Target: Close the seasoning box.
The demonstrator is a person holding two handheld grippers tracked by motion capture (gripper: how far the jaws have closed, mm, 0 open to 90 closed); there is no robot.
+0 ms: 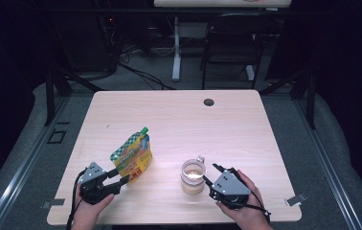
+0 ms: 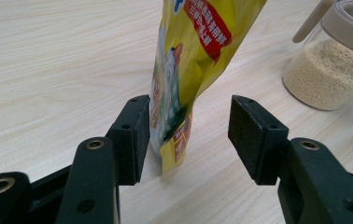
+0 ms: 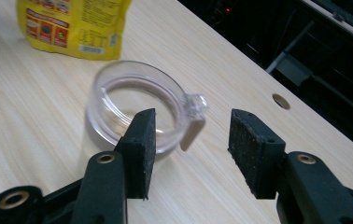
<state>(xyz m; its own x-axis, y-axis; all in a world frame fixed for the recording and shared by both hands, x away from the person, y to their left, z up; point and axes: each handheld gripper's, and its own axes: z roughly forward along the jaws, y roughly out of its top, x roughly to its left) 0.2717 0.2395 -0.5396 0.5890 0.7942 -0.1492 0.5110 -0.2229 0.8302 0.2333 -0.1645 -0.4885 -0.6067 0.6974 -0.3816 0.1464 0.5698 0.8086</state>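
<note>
Fig. 1. My left tongs (image 1: 124,179) stand open around the upright yellow pouch (image 1: 132,155), its base between them. My right tongs (image 1: 209,174) gape beside the jar (image 1: 192,176) at 3 o'clock of the pouch, on the tabletop (image 1: 179,120).

Pale wooden surface (image 1: 179,124) brightly lit from above, glare patch at centre; surroundings dark. Clear lidded glass jar (image 3: 135,109) slightly blurred in right gripper view.

Light wooden table (image 1: 246,120), round cable hole (image 1: 209,102) near far edge. Yellow pouch (image 1: 132,155) standing left of glass jar (image 1: 193,177); jar holds pale grains, maybe.
</note>
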